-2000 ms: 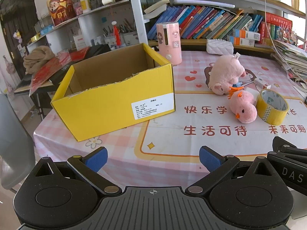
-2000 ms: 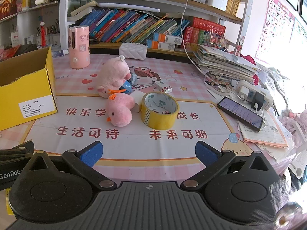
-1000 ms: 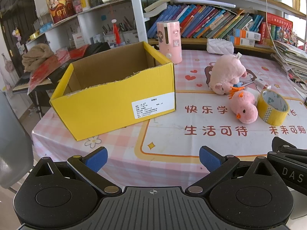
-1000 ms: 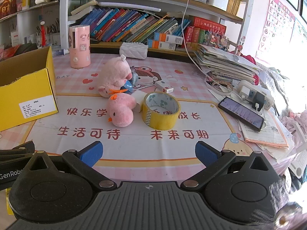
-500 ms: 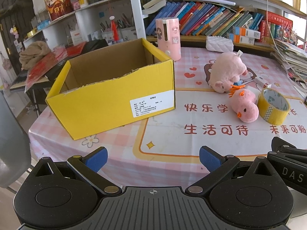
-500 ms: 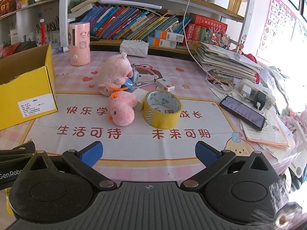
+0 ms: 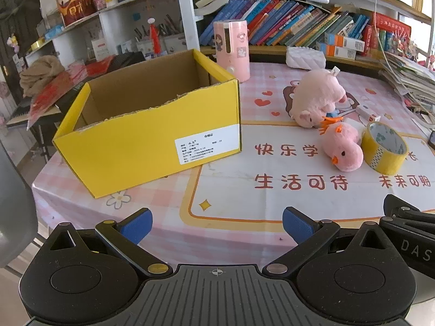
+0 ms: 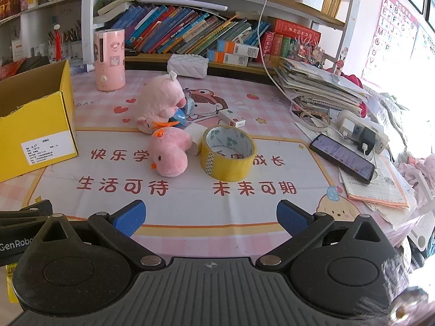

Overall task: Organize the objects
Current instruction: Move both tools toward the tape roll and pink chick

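Note:
An open yellow cardboard box (image 7: 152,146) stands on the table's left side; it also shows in the right wrist view (image 8: 35,133). A pink plush chick (image 8: 168,154) lies beside a yellow tape roll (image 8: 227,153), with a larger pink plush pig (image 8: 157,106) behind them. The chick (image 7: 342,150), the tape roll (image 7: 384,150) and the pig (image 7: 315,99) show in the left wrist view too. My left gripper (image 7: 216,226) is open and empty near the table's front edge. My right gripper (image 8: 209,221) is open and empty, in front of the tape roll.
A pink cylinder (image 8: 109,59) and a white quilted case (image 8: 188,65) stand at the back before a bookshelf (image 8: 206,38). A small white box (image 8: 232,118) lies behind the tape. A phone (image 8: 343,157), chargers and stacked papers (image 8: 315,84) fill the right side.
Both grippers have moved slightly forward and up over the table; the objects look a little nearer. Nothing on the table has moved and both grippers stay open.

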Demonstrator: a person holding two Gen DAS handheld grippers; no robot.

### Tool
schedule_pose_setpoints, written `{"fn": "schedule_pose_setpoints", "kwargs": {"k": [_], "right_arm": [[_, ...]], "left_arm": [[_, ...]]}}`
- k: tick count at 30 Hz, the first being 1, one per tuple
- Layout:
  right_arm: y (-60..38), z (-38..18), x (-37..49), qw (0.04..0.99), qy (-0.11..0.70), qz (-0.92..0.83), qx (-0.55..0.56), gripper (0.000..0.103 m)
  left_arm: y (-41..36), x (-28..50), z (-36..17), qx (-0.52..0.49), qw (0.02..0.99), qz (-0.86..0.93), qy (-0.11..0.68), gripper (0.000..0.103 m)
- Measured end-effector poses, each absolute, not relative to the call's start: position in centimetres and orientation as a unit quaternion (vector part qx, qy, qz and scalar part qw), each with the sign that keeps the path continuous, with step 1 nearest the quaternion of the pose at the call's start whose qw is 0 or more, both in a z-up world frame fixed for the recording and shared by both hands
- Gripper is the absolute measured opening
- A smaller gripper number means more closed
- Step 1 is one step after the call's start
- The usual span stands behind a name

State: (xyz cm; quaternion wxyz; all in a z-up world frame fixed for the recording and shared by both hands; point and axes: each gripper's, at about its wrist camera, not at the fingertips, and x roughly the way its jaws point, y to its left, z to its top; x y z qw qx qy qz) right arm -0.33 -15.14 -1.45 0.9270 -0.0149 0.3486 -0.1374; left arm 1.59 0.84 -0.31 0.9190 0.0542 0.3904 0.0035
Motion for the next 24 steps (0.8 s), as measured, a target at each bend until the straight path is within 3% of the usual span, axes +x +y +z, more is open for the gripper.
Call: {"fn": "schedule_pose_setpoints", "kwargs": {"k": [24], "right_arm": [[-18.1,-1.5,4.0,0.926,0.365,-0.088,-0.041,0.103]], "left_arm": [[-1.4,5.2,-0.5,0.023,0.911,0.018,0.410,0.103]]}}
